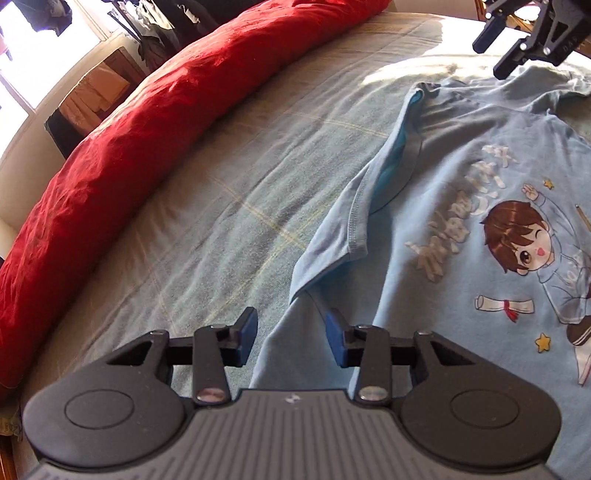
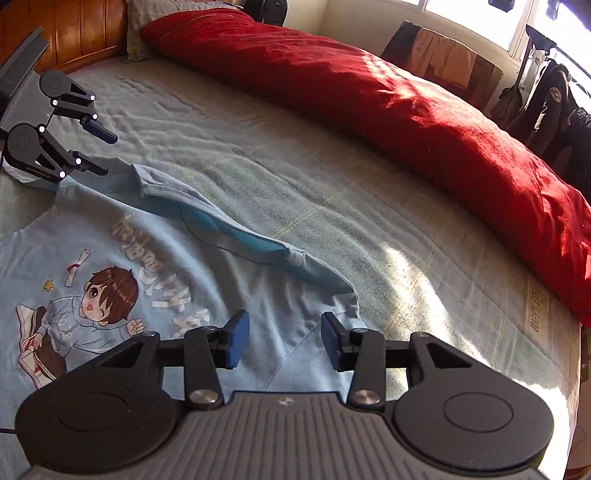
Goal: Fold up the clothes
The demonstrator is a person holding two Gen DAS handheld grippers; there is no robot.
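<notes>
T-shirt [image 1: 461, 258] flat on bed [image 1: 221, 206] | left tool [image 1: 291, 338], right tool [image 2: 285, 341] narrow, seemingly empty

Sharp fisheye views, edges bowed, window [image 2: 476, 14] glare, sunlit patches across bed [image 2: 406, 266].

Bedsheet [image 1: 207, 206]: open strip, frame centre, between shirt [image 1: 461, 206] and quilt [image 1: 155, 122]. Quilt: raised barrier, upper left.

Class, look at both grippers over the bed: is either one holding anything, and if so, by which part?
Nothing is held. The left gripper and right gripper both hover with jaws apart above the light blue T-shirt, pads clear of the cloth.
</notes>
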